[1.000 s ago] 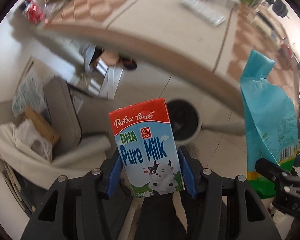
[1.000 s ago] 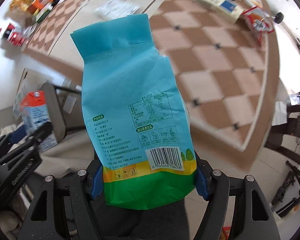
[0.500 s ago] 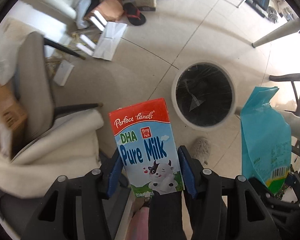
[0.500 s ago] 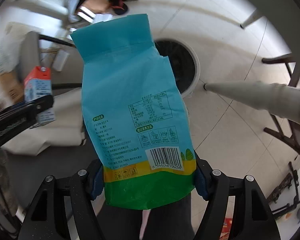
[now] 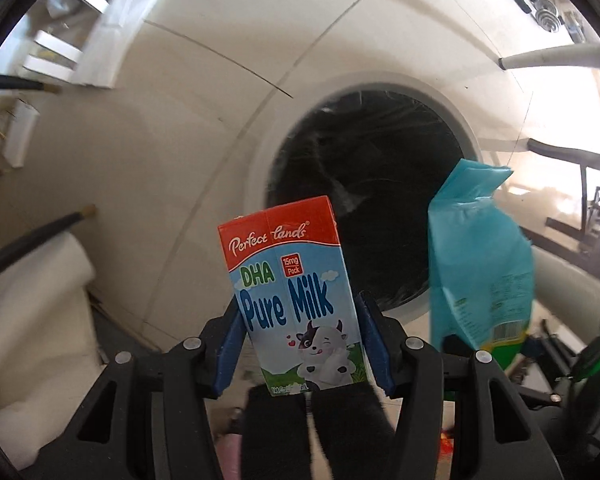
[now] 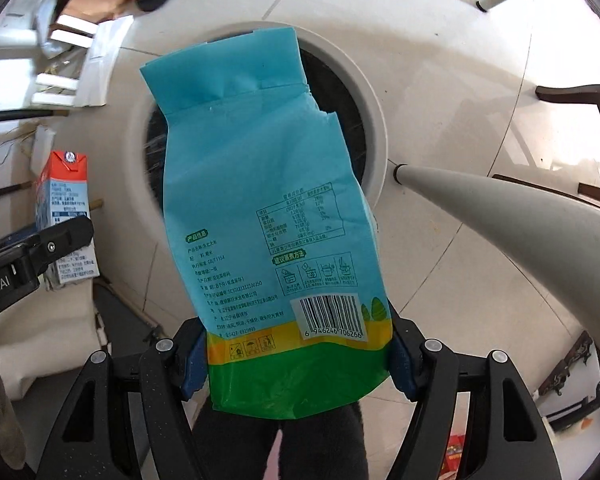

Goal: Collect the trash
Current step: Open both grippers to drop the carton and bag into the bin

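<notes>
While your left tool [image 5: 302, 344] clamps the red-and-blue cardboard milk carton [image 5: 292, 300] upright, your right tool [image 6: 298, 354] clamps the teal plastic food pouch [image 6: 268, 216]. Landmark: round white-rimmed bin with black liner [image 5: 376, 208] on the floor; both items held above its opening.

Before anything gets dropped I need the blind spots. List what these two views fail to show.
- Trash bin contents: both views, the black liner is too dark, and the milk carton and blue bag cover part of the opening.
- Blue bag's front: right wrist view shows only its back.
- Whether either package is empty: sealed surfaces hide it.
- Right claw: left wrist view, behind the bag.
</notes>
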The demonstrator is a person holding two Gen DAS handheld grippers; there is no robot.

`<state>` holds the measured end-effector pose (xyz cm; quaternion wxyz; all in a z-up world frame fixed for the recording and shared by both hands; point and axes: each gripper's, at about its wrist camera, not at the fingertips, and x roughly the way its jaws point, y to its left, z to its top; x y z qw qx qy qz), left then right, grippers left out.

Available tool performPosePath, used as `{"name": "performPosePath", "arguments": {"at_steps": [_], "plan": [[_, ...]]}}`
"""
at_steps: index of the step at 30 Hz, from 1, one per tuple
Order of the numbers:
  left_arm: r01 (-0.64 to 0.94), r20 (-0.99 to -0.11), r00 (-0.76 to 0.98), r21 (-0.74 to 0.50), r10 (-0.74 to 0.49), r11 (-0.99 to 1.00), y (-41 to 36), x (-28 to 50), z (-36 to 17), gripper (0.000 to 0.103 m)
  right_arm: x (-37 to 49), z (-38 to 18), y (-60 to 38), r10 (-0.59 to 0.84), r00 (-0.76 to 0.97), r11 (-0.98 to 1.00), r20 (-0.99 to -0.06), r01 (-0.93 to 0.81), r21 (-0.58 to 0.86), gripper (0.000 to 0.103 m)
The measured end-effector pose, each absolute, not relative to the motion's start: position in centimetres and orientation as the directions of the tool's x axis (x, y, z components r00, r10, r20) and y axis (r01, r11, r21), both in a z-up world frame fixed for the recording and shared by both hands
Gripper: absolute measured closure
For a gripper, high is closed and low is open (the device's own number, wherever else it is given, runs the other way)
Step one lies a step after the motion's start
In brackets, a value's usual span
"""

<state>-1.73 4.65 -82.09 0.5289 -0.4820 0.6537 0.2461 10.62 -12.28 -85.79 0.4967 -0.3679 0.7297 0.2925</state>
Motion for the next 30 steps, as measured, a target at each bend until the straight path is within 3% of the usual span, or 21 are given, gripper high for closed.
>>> {"name": "performPosePath", "arguments": {"at_steps": [6,7,9,10,13,20,30], "plan": [[-0.889,-0.906,0.052,-0.233,-0.42,0.394,4.8,-0.9,-82.8,0.047,11.6,-88.9,-12.4,-0.268,-0.287,0.571,-0.92,-0.816,0.088,0.027],[-0.89,-0.906,0.057,-0.236,-0.419,0.391,4.8,-0.8,-82.8,0.041,11.8,-89.4,-12.3,-0.268,-0.299,0.571,-0.916,-0.815,0.099,0.024],[-0.89,-0.911,0.066,-0.238,-0.407,0.389,4.7,-0.9,-81.9,0.008,12.5,-90.3,-11.4,-0.26,-0.307,0.57,-0.915,-0.814,0.111,0.018],[-0.89,-0.915,0.065,-0.234,-0.399,0.392,4.7,-1.0,-81.6,0.005,12.6,-90.3,-11.1,-0.257,-0.302,0.568,-0.918,-0.816,0.11,0.017],[-0.889,-0.927,0.042,-0.204,-0.372,0.409,4.7,-1.7,-80.7,0.005,12.4,-89.8,-10.9,-0.239,-0.297,0.572,-0.924,-0.812,0.113,0.0],[-0.874,-0.972,-0.089,-0.029,-0.218,0.485,3.6,-2.5,-77.9,0.005,12.0,-86.4,-10.9,-0.216,-0.189,0.559,-0.958,-0.828,0.037,0.0],[-0.87,-0.977,-0.137,0.042,-0.161,0.491,1.5,-5.1,-71.2,0.005,11.5,-78.1,-12.4,-0.153,-0.102,0.592,-0.983,-0.806,-0.008,0.0]]}}
